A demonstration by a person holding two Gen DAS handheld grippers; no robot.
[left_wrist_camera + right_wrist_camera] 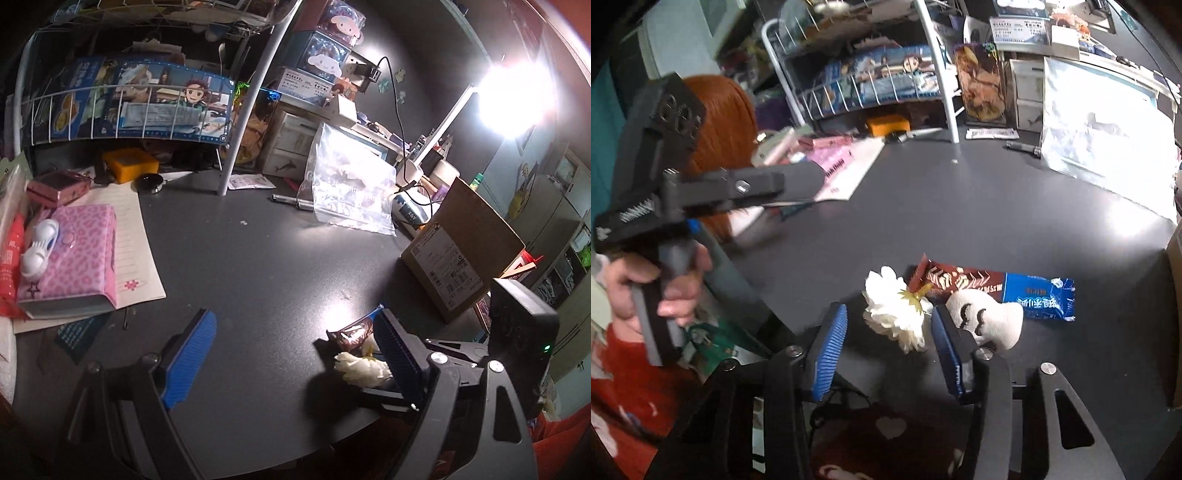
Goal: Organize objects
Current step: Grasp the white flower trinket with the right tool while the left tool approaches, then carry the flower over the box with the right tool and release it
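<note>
We see the right hand-held gripper [889, 345] with its jaws spread wide on either side of a white fabric flower [895, 312], whose ruffled petals lie on the dark matte bench [960, 221] near its front edge; we cannot tell whether either ribbed blue pad touches the petals. Just behind the flower lies a glossy snack wrapper [993, 291], brown at one end and blue at the other, its crimped edge meeting the flower's yellow-green stem base. A soft white plush [984, 319] with stitched black lashes sits beside the right pad, partly hidden by it, so its full shape is unclear.

The left hand-held gripper [295, 354] also stands wide open over bare bench, holding nothing. Its right finger covers most of the flower and wrapper in the left wrist view, leaving only a crumpled white patch and a brown corner.

Toward the bench's left edge a pink leopard-print wallet [74, 251] rests on lined paper. At the back edge stands a crinkled clear plastic bag [351, 184], its contents blurred by glare from the lamp [513, 99]. A cardboard box [461, 243] at the right edge is partly cut off.
</note>
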